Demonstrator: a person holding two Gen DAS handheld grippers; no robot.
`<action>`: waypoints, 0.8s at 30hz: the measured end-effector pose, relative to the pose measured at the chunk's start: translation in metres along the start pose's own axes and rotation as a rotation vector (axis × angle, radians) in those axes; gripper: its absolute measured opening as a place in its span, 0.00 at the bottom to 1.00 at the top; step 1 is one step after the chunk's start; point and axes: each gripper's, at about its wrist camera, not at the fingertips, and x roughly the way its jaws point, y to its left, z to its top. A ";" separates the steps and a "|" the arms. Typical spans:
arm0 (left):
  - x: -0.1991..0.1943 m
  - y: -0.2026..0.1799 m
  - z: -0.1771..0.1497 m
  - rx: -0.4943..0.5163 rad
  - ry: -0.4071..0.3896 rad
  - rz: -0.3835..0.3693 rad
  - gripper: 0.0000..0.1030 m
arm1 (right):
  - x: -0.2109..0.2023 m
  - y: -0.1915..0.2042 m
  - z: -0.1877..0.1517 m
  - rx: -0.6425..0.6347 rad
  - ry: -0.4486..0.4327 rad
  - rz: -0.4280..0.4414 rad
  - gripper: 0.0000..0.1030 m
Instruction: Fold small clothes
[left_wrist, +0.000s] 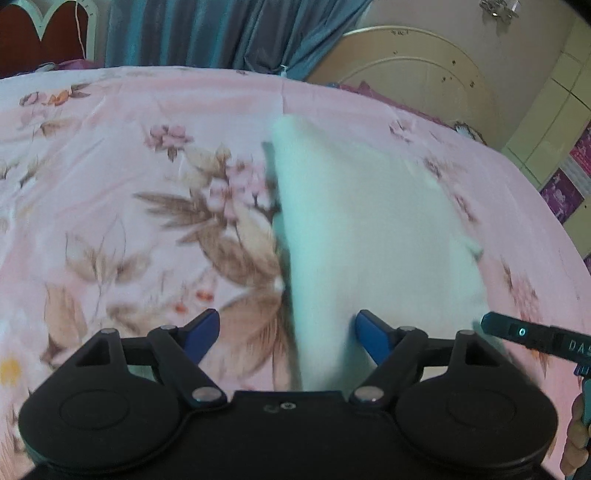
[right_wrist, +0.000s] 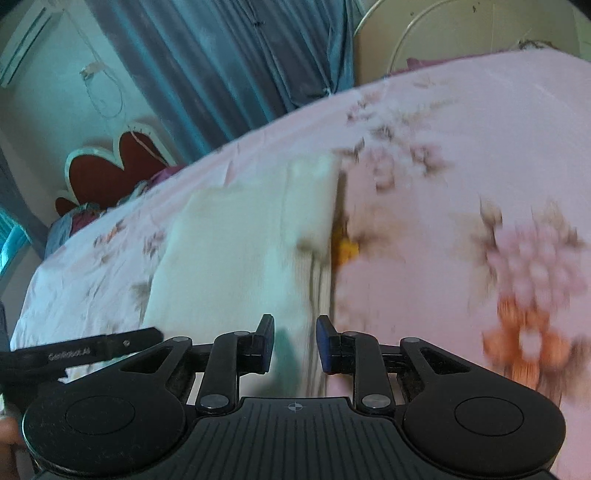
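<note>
A white garment (left_wrist: 369, 221) lies flat on the pink floral bedsheet (left_wrist: 129, 184). In the left wrist view my left gripper (left_wrist: 287, 334) is open wide. The garment's left edge runs down between its blue fingertips (left_wrist: 205, 332), with no pad touching it. In the right wrist view the same garment (right_wrist: 236, 251) shows its ribbed right edge passing under my right gripper (right_wrist: 295, 343). Its jaws stand narrowly apart over that edge, and the cloth looks flat, not pinched. Both views are blurred.
Blue curtains (left_wrist: 207, 33) hang behind the bed, beside a cream headboard (left_wrist: 406, 62). A red heart-shaped panel (right_wrist: 110, 170) stands at the far left. A black part of the other gripper (right_wrist: 92, 350) and a hand (left_wrist: 576, 435) show at the frame edges.
</note>
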 end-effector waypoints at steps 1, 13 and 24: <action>-0.001 -0.002 -0.003 0.022 -0.005 0.006 0.77 | 0.001 0.003 -0.006 -0.023 0.012 -0.029 0.24; -0.011 -0.002 0.005 0.026 -0.002 -0.022 0.83 | -0.012 0.000 -0.017 0.068 -0.008 -0.075 0.24; 0.008 -0.010 0.053 -0.030 -0.017 -0.056 0.90 | -0.004 0.000 0.038 0.112 -0.099 -0.033 0.66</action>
